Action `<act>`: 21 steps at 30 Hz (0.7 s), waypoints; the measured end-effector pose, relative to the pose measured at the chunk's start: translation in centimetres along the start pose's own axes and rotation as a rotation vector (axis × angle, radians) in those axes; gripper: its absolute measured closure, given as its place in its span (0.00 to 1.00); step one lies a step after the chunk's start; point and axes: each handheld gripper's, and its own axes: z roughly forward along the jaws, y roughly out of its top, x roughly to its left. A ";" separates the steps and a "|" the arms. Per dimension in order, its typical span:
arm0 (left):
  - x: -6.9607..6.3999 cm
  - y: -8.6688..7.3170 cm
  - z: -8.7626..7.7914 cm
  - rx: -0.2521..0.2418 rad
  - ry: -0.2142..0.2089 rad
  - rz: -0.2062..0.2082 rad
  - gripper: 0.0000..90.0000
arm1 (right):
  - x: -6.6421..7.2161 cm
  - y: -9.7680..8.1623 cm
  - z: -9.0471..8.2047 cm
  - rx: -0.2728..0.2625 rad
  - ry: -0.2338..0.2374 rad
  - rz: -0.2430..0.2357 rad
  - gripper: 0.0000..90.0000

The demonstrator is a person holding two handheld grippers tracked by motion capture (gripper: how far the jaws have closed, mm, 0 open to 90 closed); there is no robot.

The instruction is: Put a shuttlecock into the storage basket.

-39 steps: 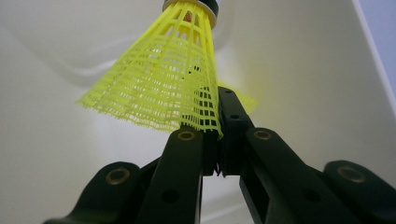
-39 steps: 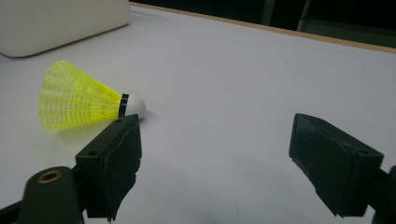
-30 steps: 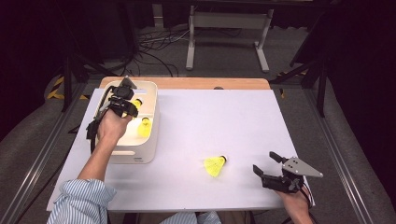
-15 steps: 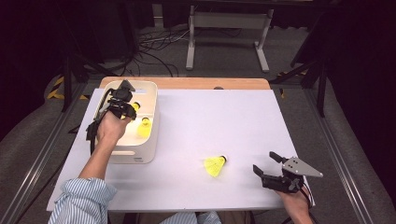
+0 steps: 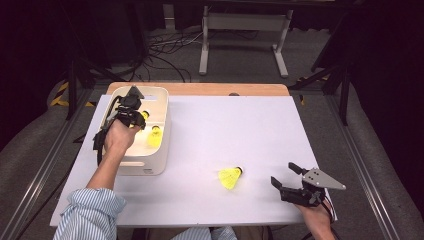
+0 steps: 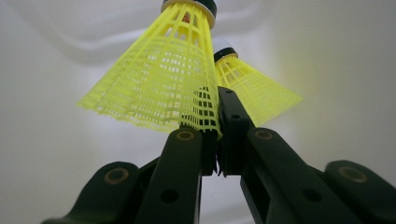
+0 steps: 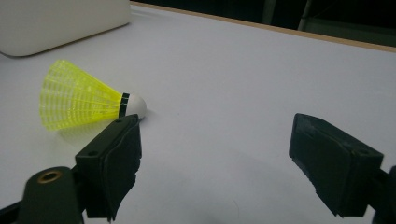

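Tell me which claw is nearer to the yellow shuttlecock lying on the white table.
Right. The right claw rests open on the table just to the right of the loose shuttlecock, while the left claw is far away inside the white bin, shut on another shuttlecock.

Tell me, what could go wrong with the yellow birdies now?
The left tool pinches only the thin mesh edge of its shuttlecock, so it might slip out or bend. It hangs close to another shuttlecock in the white bin and could bump it.
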 end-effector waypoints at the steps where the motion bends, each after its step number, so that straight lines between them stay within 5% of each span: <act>1: 0.0 0.0 0.0 0.000 0.001 -0.002 0.97 | 0.0 0.0 0.0 0.000 0.000 0.000 0.19; 13: 0.1 0.0 0.3 0.005 0.003 -0.004 0.96 | 0.0 0.0 0.0 0.000 -0.001 0.002 0.19; 21: -0.1 0.0 0.1 -0.001 -0.011 0.004 0.79 | 0.0 0.0 0.0 0.000 -0.002 0.002 0.19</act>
